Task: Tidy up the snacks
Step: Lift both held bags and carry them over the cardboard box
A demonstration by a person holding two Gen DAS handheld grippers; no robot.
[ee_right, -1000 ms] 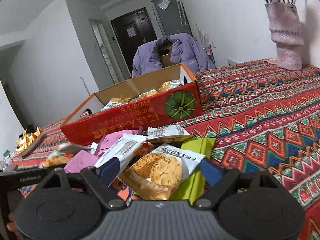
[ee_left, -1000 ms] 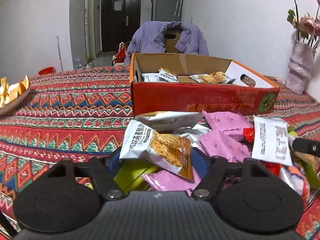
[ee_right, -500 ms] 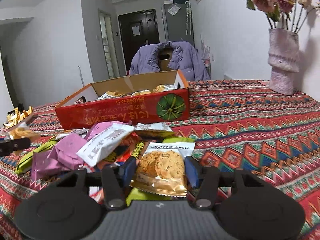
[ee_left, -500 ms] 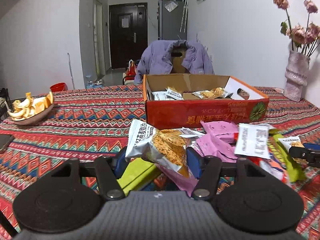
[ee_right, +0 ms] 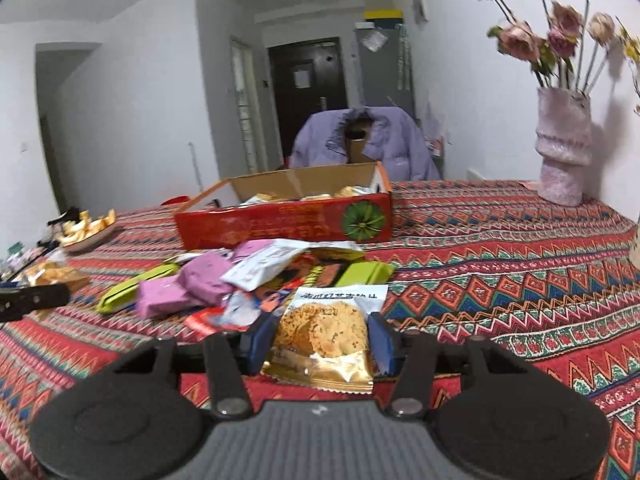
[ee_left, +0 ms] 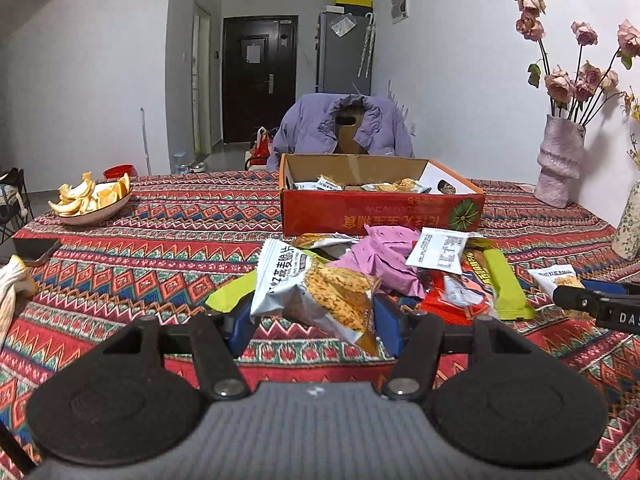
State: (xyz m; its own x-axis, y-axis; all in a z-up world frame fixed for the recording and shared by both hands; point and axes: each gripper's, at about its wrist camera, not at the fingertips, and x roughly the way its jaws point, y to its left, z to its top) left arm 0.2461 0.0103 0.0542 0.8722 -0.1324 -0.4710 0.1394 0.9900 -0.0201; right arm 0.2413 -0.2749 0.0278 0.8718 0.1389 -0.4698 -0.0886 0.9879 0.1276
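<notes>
A pile of snack packets lies on the patterned tablecloth in front of an open red cardboard box (ee_left: 380, 212) with several packets inside. My left gripper (ee_left: 312, 320) is shut on a white cracker packet (ee_left: 316, 292), held just above the cloth, short of the pile. Purple packets (ee_left: 380, 260) and a green bar (ee_left: 504, 284) lie in the pile. My right gripper (ee_right: 320, 336) is shut on a white-and-gold cookie packet (ee_right: 324, 328), at the pile's near right edge. The red box (ee_right: 280, 224) stands beyond it.
A plate of orange peel (ee_left: 92, 204) sits at the far left, a dark phone (ee_left: 34, 248) near the left edge. A pink vase with flowers (ee_left: 560, 168) stands at the far right, a second vase (ee_left: 630, 228) nearer. A jacket-draped chair (ee_left: 344, 132) is behind the box.
Both grippers have drawn back from the pile and risen a little, each carrying its packet. The right jaws narrowed onto the cookie packet, and the right view has rolled level.
</notes>
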